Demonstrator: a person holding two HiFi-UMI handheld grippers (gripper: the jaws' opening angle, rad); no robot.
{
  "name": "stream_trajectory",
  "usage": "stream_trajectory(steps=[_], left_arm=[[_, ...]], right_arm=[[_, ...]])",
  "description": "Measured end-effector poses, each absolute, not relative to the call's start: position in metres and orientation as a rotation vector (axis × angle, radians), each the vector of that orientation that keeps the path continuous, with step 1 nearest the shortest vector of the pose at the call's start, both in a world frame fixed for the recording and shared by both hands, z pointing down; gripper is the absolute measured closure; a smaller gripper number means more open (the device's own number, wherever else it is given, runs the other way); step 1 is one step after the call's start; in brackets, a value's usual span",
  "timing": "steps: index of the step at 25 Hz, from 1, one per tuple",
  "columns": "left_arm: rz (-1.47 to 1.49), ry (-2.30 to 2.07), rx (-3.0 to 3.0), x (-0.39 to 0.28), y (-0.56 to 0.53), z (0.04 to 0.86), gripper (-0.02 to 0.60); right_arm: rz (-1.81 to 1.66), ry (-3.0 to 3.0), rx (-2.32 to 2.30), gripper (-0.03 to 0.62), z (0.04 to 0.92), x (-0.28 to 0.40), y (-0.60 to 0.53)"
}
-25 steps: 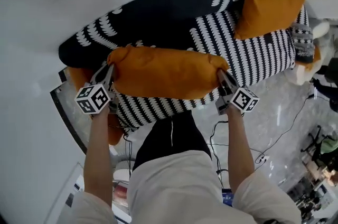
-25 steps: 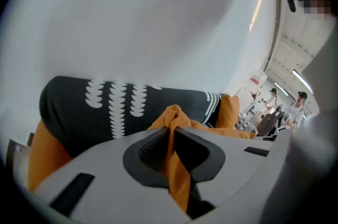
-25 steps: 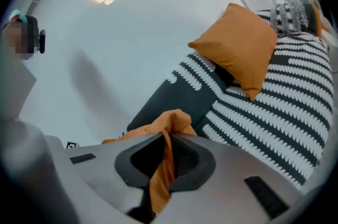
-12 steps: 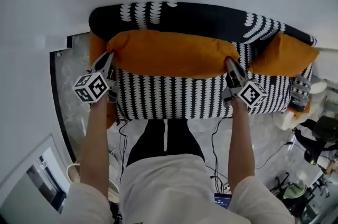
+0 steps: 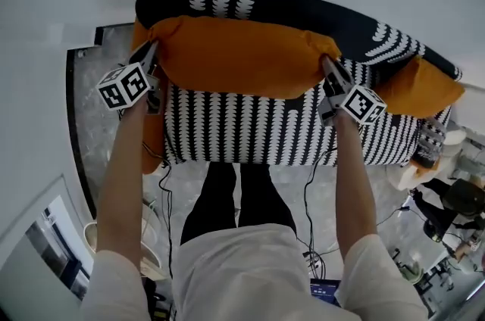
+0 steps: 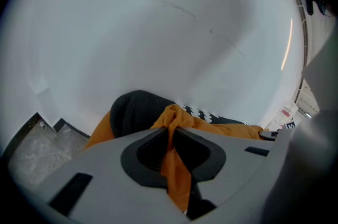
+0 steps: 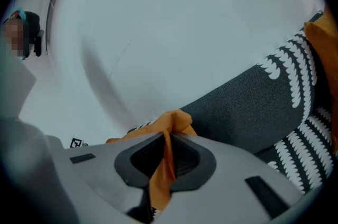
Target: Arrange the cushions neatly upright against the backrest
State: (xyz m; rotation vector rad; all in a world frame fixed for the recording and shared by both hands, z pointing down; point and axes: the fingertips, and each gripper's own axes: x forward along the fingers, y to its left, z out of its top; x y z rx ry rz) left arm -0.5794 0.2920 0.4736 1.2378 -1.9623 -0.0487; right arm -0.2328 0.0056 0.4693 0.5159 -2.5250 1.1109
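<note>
Left gripper (image 5: 149, 56) and right gripper (image 5: 328, 70) jaws clench only thin corner fabric of the orange cushion (image 5: 242, 58) held over the sofa seat (image 5: 250, 132), so a slip could drop it short of the backrest (image 5: 303, 10).

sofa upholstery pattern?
Black sofa with white scalloped stripes; clearest in head view.

Sofa (image 5: 250, 132): black-and-white patterned seat, dark backrest (image 5: 303, 9), standing on grey marbled floor (image 5: 82, 107). 1 long orange cushion (image 5: 242, 54) spans sofa's seat near the backrest; contact with the seat unclear. 1 smaller orange cushion (image 5: 420, 88) leans at sofa's right end. 1 more orange cushion (image 5: 155, 149) at sofa's left end, partly hidden. Cables (image 5: 307, 194) on floor in front of sofa.
</note>
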Motion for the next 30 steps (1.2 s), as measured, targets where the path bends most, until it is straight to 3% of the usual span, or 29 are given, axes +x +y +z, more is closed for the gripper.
stream_trajectory(steps=[6,13,16,19,21,25,30], left_arm=[[0.076,-1.971,1.258,-0.609,0.259,0.481,0.497],[0.207,-2.022,1.224,-0.619,0.270,0.464,0.377],[0.298,-2.090,1.229,-0.628,0.281,0.432,0.365],[0.337,-2.131,1.277,-0.610,0.287,0.406,0.365],[0.342,-2.097,1.352,-0.578,0.287,0.395,0.370],[0.389,-1.983,1.520,-0.501,0.289,0.357,0.496],[0.351,-1.775,1.804,-0.398,0.268,0.316,0.556]], right_arm=[[0.972,-2.489,0.456,0.531,0.485,-0.257,-0.028],[0.779,-2.440,0.375,0.425,0.479,-0.260,-0.032],[0.696,-2.415,0.360,0.369,0.460,-0.255,-0.024],[0.671,-2.425,0.389,0.370,0.435,-0.222,-0.012],[0.675,-2.446,0.396,0.415,0.415,-0.193,0.007],[0.730,-2.482,0.340,0.530,0.364,-0.160,0.057],[0.699,-2.547,0.354,0.557,0.307,-0.127,0.133]])
